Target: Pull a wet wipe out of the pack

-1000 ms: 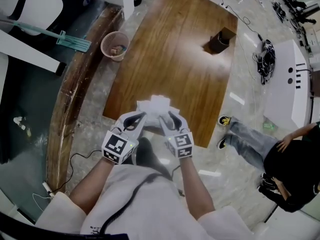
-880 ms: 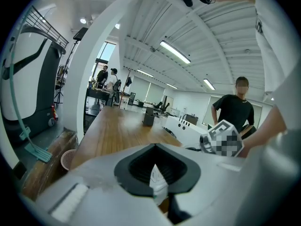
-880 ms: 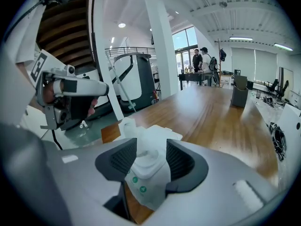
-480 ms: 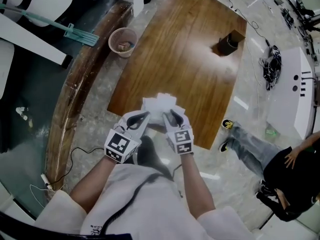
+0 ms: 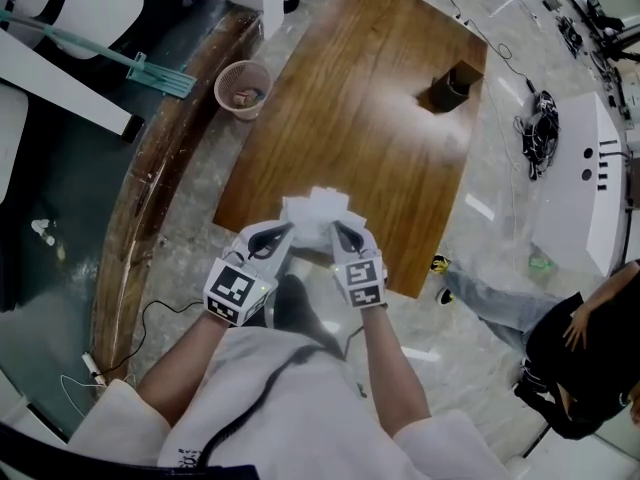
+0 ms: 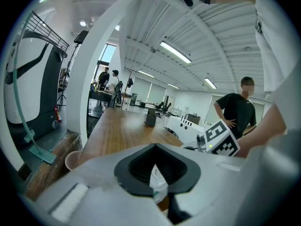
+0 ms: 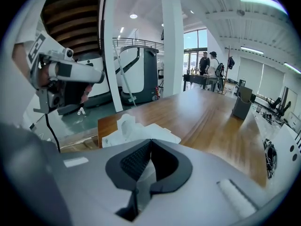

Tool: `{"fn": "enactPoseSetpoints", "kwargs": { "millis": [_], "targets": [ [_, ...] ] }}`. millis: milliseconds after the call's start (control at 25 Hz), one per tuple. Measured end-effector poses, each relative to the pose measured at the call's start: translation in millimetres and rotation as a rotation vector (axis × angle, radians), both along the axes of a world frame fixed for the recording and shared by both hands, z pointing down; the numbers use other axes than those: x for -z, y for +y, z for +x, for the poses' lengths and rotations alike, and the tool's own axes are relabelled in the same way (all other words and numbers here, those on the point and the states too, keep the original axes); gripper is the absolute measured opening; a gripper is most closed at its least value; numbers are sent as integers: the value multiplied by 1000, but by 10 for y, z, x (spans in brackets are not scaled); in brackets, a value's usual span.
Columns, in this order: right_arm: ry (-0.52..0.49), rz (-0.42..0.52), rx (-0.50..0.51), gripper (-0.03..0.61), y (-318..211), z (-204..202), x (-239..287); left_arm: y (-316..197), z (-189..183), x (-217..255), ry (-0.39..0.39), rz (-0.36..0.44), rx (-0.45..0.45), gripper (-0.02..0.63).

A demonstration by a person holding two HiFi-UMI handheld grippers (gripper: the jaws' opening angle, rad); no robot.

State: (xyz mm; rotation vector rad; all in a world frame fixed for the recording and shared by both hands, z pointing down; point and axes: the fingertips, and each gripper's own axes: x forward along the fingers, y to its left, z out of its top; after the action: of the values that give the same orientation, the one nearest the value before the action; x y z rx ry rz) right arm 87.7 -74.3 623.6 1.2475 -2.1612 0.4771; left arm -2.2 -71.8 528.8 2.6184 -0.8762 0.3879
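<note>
In the head view both grippers are held side by side over the near edge of the wooden table (image 5: 370, 118). Between them is the white wet wipe pack (image 5: 318, 211) with crumpled white wipe on top. My left gripper (image 5: 281, 232) is shut on the pack. In the left gripper view a strip of white wrapper with green print (image 6: 159, 185) sits between its dark pads. My right gripper (image 5: 339, 231) is shut on a fold of wet wipe (image 7: 145, 174). In the right gripper view, the rest of the wipe (image 7: 126, 126) bunches up just beyond the jaws.
A dark box (image 5: 450, 86) stands at the table's far end. A pink wastebasket (image 5: 243, 90) and a green mop (image 5: 150, 68) are on the floor to the left. A person in black (image 5: 575, 343) sits at the right, beside a white machine (image 5: 580, 183).
The right gripper's jaws have drawn together on the wipe. Both hands stay over the table's near edge. The seated person's leg has shifted a little.
</note>
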Motion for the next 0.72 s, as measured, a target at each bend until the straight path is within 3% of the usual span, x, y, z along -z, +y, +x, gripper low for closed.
{"fn": "enactPoseSetpoints", "kwargs": {
  "millis": [720],
  "targets": [
    [-52,41,-31,11,73,-81,229,-35,37,163,16,24,-45,3]
  ]
}}
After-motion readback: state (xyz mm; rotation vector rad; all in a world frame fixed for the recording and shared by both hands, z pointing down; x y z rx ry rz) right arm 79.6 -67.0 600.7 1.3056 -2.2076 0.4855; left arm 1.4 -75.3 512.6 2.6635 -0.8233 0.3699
